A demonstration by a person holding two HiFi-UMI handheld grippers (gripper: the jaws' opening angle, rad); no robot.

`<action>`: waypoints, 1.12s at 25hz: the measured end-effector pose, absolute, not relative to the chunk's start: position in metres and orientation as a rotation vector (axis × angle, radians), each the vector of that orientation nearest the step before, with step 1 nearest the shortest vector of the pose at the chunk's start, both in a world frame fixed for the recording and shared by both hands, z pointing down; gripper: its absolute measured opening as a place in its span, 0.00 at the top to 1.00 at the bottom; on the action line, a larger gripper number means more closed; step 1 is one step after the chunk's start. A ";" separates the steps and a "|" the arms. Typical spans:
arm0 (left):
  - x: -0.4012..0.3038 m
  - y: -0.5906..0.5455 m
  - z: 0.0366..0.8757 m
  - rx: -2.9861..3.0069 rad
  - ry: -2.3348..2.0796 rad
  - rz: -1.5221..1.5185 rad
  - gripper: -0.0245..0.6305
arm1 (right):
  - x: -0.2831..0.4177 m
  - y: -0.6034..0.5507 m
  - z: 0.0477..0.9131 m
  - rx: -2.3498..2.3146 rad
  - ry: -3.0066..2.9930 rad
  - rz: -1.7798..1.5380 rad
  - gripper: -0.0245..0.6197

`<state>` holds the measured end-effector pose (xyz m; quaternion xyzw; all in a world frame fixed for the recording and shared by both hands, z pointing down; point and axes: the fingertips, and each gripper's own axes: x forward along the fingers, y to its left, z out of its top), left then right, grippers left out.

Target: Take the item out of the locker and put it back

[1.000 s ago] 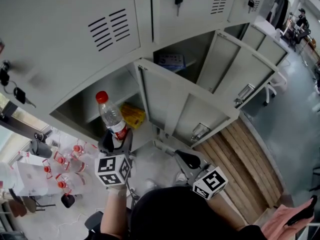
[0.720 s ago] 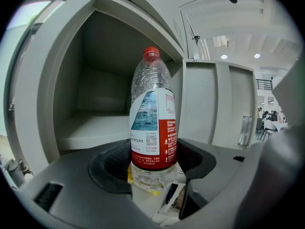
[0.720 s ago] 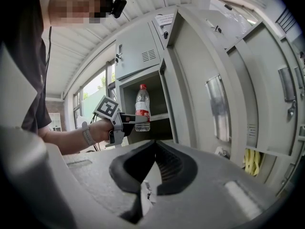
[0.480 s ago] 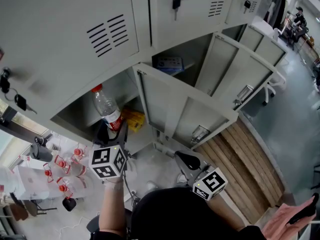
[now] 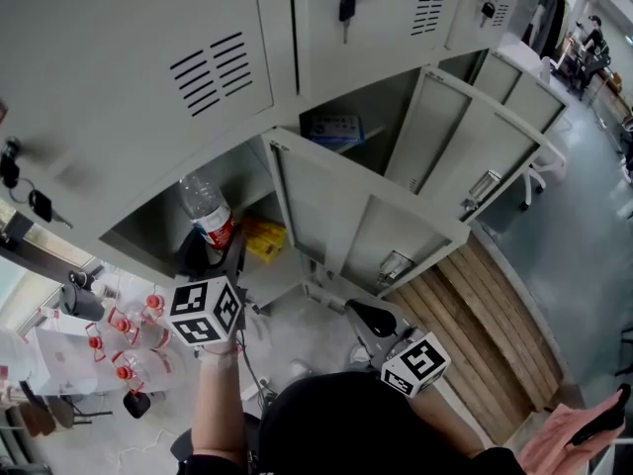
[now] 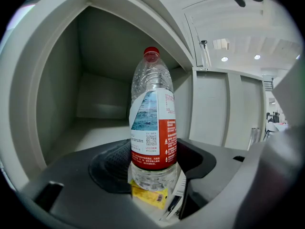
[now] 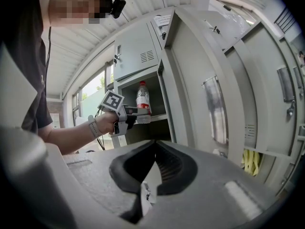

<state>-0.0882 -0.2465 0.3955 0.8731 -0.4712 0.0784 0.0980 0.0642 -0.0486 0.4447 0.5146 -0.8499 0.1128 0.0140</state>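
A clear water bottle (image 5: 208, 216) with a red and blue label stands upright in my left gripper (image 5: 216, 257), whose jaws are shut on its lower part. It sits in the mouth of the open locker compartment (image 5: 158, 231), its cap hidden in the head view behind the compartment's upper edge. In the left gripper view the bottle (image 6: 152, 123) rises between the jaws of the left gripper (image 6: 155, 173), red cap near the compartment ceiling. My right gripper (image 5: 360, 311) hangs low outside the lockers, shut and empty. The right gripper view shows the right gripper (image 7: 155, 143) and, beyond it, the bottle (image 7: 143, 101).
A yellow packet (image 5: 263, 237) lies on the compartment's shelf beside the bottle. The compartment's door (image 5: 346, 211) stands open to the right. A blue box (image 5: 334, 127) lies in the neighbouring open compartment. Keys (image 5: 346, 3) hang from the upper doors. Wooden boards (image 5: 475, 305) lie below right.
My left gripper has carried the bottle up and farther into the compartment, and its cap has gone behind the upper edge in the head view. The right gripper has stayed put.
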 end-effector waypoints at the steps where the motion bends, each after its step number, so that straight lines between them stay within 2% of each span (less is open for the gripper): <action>1: -0.088 -0.248 0.393 2.585 -1.395 0.226 0.51 | 0.065 -0.049 0.445 1.603 -2.646 0.351 0.97; 28: -0.100 -0.269 0.368 2.641 -1.499 0.234 0.51 | 0.066 -0.050 0.443 1.604 -2.644 0.340 0.97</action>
